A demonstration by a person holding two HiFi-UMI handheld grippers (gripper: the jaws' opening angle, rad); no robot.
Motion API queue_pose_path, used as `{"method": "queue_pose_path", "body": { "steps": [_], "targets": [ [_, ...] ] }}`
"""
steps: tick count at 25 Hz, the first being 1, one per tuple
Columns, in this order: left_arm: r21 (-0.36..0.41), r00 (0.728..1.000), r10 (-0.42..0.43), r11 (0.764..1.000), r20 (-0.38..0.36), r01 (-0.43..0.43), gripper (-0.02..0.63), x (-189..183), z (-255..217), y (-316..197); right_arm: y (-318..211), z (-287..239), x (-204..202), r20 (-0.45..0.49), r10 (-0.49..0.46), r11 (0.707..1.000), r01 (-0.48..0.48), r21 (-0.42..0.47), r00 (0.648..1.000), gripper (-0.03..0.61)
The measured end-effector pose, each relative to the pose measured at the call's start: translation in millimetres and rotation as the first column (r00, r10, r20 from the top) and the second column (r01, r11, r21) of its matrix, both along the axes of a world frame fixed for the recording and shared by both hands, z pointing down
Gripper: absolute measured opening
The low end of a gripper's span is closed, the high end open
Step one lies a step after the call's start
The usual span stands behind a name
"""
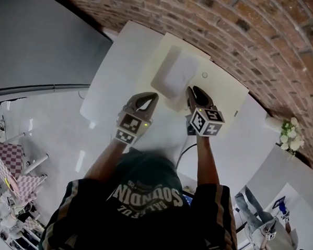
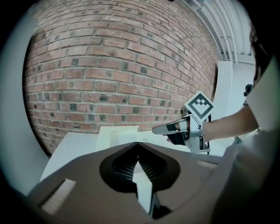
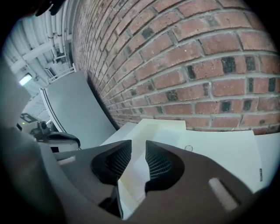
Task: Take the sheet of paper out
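A cream folder (image 1: 168,54) lies on the white table (image 1: 116,88) by the brick wall, with a white sheet of paper (image 1: 176,73) lying in it. My right gripper (image 1: 196,90) hovers at the folder's near right corner. In the right gripper view its jaws (image 3: 138,146) stand apart, and the cream folder (image 3: 151,131) shows in the gap with no pad pressing on it. My left gripper (image 1: 154,97) is just short of the folder's near edge. Its tips (image 2: 138,143) meet with nothing between them. From there I see the right gripper (image 2: 156,130) above the folder (image 2: 118,133).
The brick wall (image 1: 245,32) runs close behind the table. A grey panel (image 1: 40,42) stands to the left. A white board (image 1: 228,94) with a small ring mark lies under the folder. A black cable (image 1: 182,149) hangs at the table's near edge. White flowers (image 1: 291,135) are at the right.
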State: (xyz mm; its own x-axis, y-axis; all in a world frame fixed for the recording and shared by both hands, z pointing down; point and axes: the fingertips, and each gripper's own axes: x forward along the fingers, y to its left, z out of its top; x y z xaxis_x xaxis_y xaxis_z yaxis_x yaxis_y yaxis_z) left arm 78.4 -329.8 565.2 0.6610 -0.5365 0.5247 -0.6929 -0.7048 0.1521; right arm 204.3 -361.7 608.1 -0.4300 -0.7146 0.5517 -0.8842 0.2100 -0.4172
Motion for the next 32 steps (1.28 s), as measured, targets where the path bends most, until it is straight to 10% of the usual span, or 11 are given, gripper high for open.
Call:
{"method": "queue_pose_path", "body": {
  "steps": [32],
  "targets": [
    [-0.076,0.996,-0.073,0.994,0.042,0.076,0.011,-33,24,3,-24,147,-6,-0.111,-0.12,0.924,0.07,-0.376,0.987,0.181]
  ]
}}
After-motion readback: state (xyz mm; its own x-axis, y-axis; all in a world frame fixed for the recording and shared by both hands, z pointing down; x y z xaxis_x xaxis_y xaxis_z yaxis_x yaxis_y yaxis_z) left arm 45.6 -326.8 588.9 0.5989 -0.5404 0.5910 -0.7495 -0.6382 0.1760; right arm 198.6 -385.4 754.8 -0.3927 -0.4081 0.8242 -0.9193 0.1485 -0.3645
